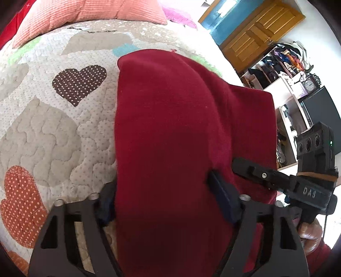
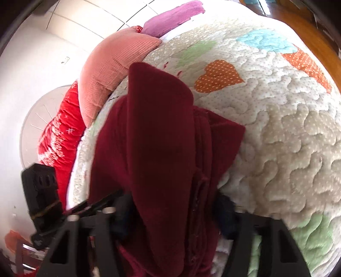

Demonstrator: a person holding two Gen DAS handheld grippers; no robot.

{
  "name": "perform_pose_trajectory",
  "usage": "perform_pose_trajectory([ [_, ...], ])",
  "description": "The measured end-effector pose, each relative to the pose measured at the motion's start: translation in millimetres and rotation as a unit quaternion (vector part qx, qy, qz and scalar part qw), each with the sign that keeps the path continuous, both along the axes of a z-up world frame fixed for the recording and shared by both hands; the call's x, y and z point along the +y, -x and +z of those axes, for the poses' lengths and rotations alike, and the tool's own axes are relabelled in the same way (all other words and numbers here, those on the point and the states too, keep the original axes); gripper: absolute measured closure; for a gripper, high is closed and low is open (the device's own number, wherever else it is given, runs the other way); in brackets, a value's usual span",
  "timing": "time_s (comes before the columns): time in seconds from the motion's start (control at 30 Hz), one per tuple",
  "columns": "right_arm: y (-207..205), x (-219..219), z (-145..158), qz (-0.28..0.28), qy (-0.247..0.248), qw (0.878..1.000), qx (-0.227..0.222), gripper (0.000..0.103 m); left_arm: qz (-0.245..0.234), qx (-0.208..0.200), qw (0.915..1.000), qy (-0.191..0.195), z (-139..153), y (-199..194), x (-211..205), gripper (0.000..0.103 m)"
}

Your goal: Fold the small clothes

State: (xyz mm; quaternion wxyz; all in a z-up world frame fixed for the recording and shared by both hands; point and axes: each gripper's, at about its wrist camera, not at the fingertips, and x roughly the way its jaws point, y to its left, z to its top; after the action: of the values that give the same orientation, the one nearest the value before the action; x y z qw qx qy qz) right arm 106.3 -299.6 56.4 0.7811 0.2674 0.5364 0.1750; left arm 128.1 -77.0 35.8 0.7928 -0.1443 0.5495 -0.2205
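Note:
A dark red fleece garment (image 1: 170, 127) is held up over a quilted bedspread (image 1: 53, 132) with heart patches. My left gripper (image 1: 164, 200) is shut on its near edge, and the cloth drapes between the fingers and hides the left pad. My right gripper (image 2: 172, 213) is shut on another part of the same garment (image 2: 162, 138), which hangs in bunched folds. The right gripper also shows in the left wrist view (image 1: 255, 172) at the garment's right edge. The left gripper shows in the right wrist view (image 2: 98, 206) at lower left.
A pink ribbed pillow (image 1: 89, 15) and a purple cloth (image 2: 172, 19) lie at the bed's head, with a red blanket (image 2: 61, 127) beside them. A wooden door (image 1: 262, 32), cluttered shelves (image 1: 279, 66) and a dark screen (image 1: 321, 115) stand to the right.

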Motion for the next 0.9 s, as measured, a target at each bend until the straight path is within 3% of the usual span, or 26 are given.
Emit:
perform_pose_trajectory([
  [0.03, 0.9, 1.0, 4.2, 0.003, -0.009, 1.0, 0.002, 0.064, 0.001, 0.0, 1.0, 0.004, 5.3, 2.8, 3.3, 0.047],
  [0.1, 6.9, 10.1, 21.9, 0.026, -0.019, 0.999, -0.002, 0.068, 0.003, 0.003, 1.0, 0.009, 17.7, 10.0, 12.4, 0.055],
  [0.23, 30.9, 31.8, 49.9, 0.063, -0.036, 0.997, -0.005, 0.068, 0.006, -0.001, 0.9999, -0.014, 52.2, 44.6, 33.7, 0.055],
  [0.33, 53.5, 42.3, 43.6, 0.064, -0.061, 0.996, 0.03, 0.067, 0.015, 0.034, 0.9988, -0.031, 54.6, 70.4, 54.0, 0.055],
  [0.47, 70.0, 55.2, 9.1, 0.062, 0.023, 0.994, 0.089, 0.052, 0.031, 0.086, 0.9938, -0.063, 20.7, 85.2, 67.3, 0.049],
  [0.53, 70.4, 47.8, 16.0, 0.052, 0.032, 0.994, 0.087, 0.052, 0.042, 0.089, 0.9936, -0.054, 20.1, 84.2, 72.9, 0.043],
  [0.6, 72.4, 42.6, 44.5, 0.046, 0.061, 0.996, 0.053, 0.052, 0.049, 0.103, 0.9916, -0.061, 26.0, 80.5, 75.2, 0.043],
  [0.67, 75.8, 46.5, 77.6, 0.063, 0.082, 0.995, 0.01, 0.059, 0.061, 0.09, 0.9911, -0.077, 37.7, 80.0, 79.6, 0.043],
  [0.77, 80.1, 72.7, 99.6, 0.124, 0.074, 0.989, -0.017, 0.071, 0.079, 0.062, 0.9893, -0.106, 54.3, 83.6, 82.3, 0.043],
  [0.83, 90.1, 101.1, 92.7, 0.177, 0.113, 0.977, -0.024, 0.075, 0.084, 0.06, 0.9878, -0.116, 58.2, 85.7, 80.4, 0.043],
  [0.9, 98.4, 118.2, 62.8, 0.204, 0.179, 0.962, -0.006, 0.077, 0.09, 0.058, 0.9864, -0.125, 59.2, 85.9, 82.5, 0.043],
])
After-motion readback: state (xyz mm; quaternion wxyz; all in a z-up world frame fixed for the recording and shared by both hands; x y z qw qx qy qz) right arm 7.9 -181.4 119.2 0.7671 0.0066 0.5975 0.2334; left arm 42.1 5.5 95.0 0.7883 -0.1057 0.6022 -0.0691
